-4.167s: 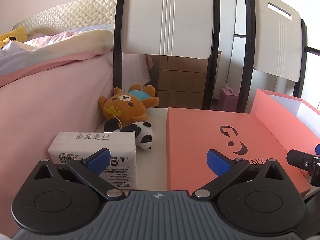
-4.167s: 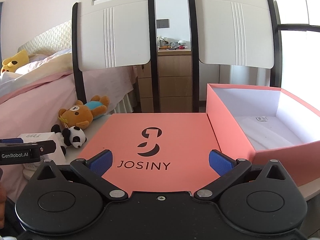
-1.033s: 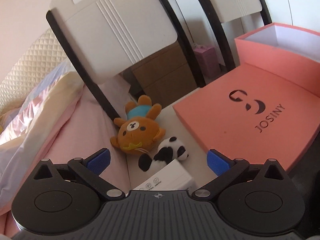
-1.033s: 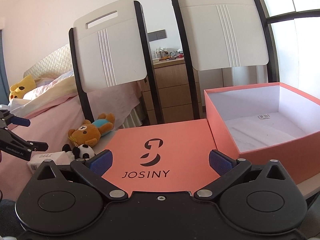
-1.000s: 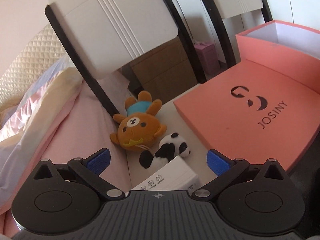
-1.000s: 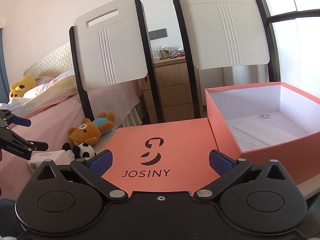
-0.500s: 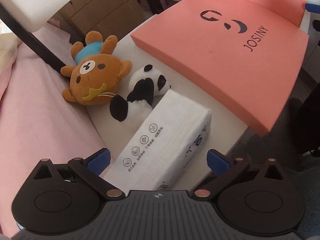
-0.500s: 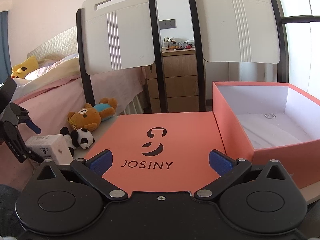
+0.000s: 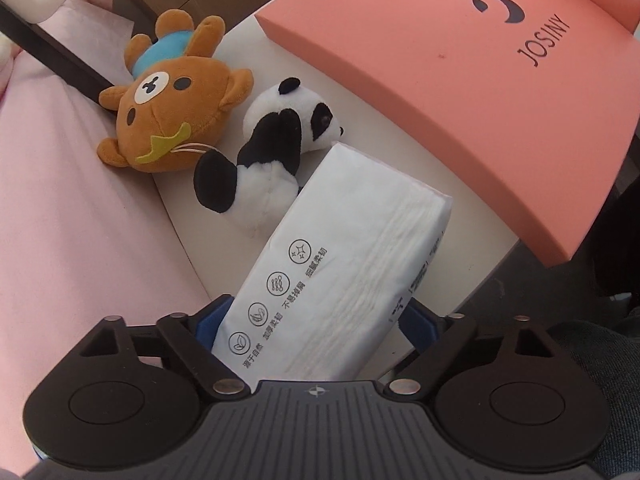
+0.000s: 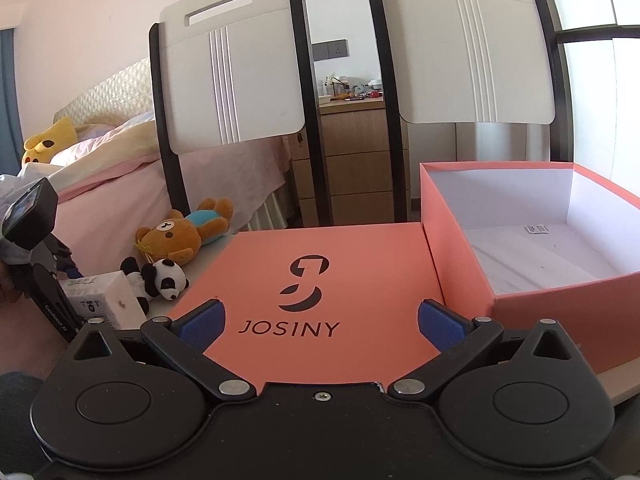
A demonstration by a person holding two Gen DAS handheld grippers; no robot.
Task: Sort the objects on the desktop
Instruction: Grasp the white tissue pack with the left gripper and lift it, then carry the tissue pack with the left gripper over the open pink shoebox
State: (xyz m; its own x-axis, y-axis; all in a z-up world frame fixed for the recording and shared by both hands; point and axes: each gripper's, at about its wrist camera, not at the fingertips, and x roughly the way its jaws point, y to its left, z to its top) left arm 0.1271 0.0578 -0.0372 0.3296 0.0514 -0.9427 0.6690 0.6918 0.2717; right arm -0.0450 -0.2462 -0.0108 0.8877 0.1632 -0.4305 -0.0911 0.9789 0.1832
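Left wrist view looks down on the white tissue pack [image 9: 344,272], printed with four round icons and lines of Chinese characters, lying slantwise on the bench [image 9: 372,120]. The left tool [image 9: 316,320] now has its blue pads on either side of the pack's near end; half a second ago the pack lay just ahead of them. Whether they press it I cannot tell. The panda toy [image 9: 268,152] touches the pack's far left corner, and the brown bear [image 9: 172,112] lies beyond it near the bench's left edge, by the pink bed [image 9: 72,208]. To the right, the salmon lid [image 9: 492,80] reads "JOSINY" and overhangs the near bench edge. In the right wrist view, the right tool [image 10: 320,320] hangs open over that lid, beside the open salmon box [image 10: 532,308] with a small label inside.
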